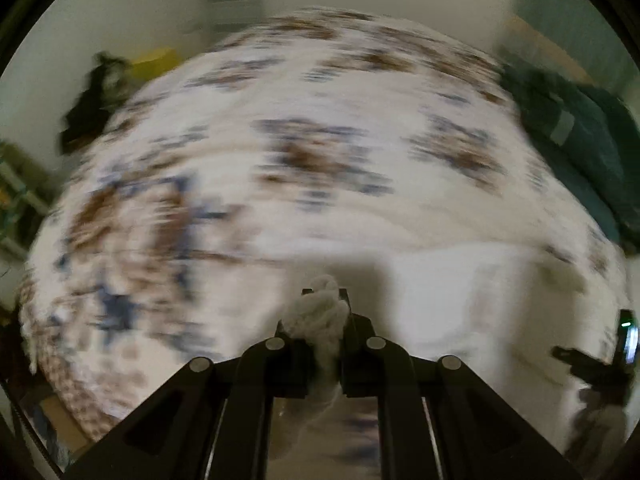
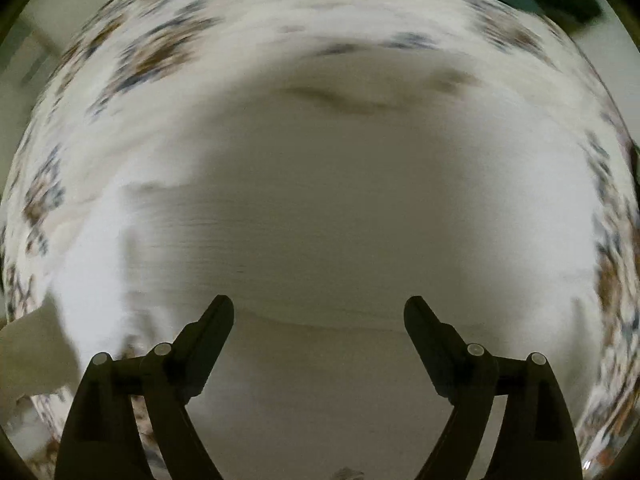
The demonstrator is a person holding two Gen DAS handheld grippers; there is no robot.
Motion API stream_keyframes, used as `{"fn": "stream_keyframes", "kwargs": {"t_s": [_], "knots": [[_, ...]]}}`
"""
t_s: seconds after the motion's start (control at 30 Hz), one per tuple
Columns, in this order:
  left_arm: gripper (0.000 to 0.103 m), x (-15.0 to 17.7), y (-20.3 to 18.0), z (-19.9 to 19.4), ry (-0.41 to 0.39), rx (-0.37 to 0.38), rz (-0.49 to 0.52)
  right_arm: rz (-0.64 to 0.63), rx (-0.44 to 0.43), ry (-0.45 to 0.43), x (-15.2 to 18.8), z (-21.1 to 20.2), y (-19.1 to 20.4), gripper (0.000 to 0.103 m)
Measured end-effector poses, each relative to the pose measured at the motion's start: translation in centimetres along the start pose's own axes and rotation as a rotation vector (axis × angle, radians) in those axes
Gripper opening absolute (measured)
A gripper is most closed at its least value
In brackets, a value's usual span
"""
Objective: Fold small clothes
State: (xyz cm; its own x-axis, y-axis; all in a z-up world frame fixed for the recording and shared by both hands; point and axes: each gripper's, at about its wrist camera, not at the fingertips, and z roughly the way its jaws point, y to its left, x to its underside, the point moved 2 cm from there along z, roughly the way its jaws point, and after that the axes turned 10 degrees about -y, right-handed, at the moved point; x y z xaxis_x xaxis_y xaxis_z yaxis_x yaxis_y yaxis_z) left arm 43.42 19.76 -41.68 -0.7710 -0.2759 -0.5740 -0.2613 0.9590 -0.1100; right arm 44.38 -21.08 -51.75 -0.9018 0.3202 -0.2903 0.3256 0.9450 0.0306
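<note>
My left gripper [image 1: 325,300] is shut on a bunched piece of the white garment [image 1: 316,320], held above the patterned bedspread [image 1: 280,140]. More of the white garment [image 1: 472,300] lies flat to the right. In the right wrist view my right gripper [image 2: 319,312] is open and empty, close over the white garment [image 2: 340,200], which fills the middle of the view. The other gripper [image 1: 600,368] shows at the right edge of the left wrist view. Both views are motion-blurred.
The bedspread [image 2: 160,40] is white with brown and blue flowers. A dark green cloth pile [image 1: 580,140] lies at the bed's far right. A dark object [image 1: 92,100] and a yellow thing [image 1: 156,60] are at the far left.
</note>
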Motion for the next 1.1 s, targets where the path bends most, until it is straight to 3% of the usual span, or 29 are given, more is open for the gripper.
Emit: {"fn": "stream_keyframes", "kwargs": {"t_s": [0.17,0.33,0.47,0.57,0.67,0.73,0.8,0.87,0.93,1.03,1.1], "knots": [[0.007,2.9,-19.1,1.5,0.072,0.216,0.134,0.18,0.051,0.003,-0.8,-0.5,-12.9,0.089],[0.007,8.7,-38.5,4.5,0.152,0.387,0.273,0.283,0.126,-0.024,-1.2,-1.3,-25.8,0.089],[0.008,12.8,-49.1,7.1,0.213,0.435,0.337,0.329,0.187,-0.024,-1.2,-1.2,-35.0,0.089],[0.012,15.3,-54.0,8.0,0.223,0.389,0.385,0.333,0.196,-0.015,-1.2,-0.9,-40.0,0.089],[0.018,16.1,-55.2,8.2,0.21,0.339,0.4,0.339,0.144,-0.018,-1.5,-1.4,-43.1,0.089],[0.038,15.7,-53.9,7.6,0.174,0.311,0.402,0.366,0.081,-0.018,-1.6,-2.3,-44.6,0.089],[0.085,15.7,-52.1,6.7,0.136,0.283,0.41,0.41,0.006,-0.021,-1.7,-3.3,-45.5,0.089],[0.089,15.2,-47.9,5.7,0.059,0.219,0.426,0.449,-0.091,-0.021,-2.1,-4.3,-45.4,0.089],[0.089,15.1,-42.0,5.2,-0.004,0.077,0.453,0.465,-0.167,-0.024,-2.7,-4.7,-44.0,0.089],[0.089,15.8,-33.8,5.5,0.001,-0.059,0.4,0.442,-0.293,0.003,-4.2,-3.8,-39.4,0.089],[0.089,17.4,-27.8,6.6,0.072,-0.153,0.349,0.402,-0.337,0.026,-5.4,-2.5,-36.2,0.089]]}}
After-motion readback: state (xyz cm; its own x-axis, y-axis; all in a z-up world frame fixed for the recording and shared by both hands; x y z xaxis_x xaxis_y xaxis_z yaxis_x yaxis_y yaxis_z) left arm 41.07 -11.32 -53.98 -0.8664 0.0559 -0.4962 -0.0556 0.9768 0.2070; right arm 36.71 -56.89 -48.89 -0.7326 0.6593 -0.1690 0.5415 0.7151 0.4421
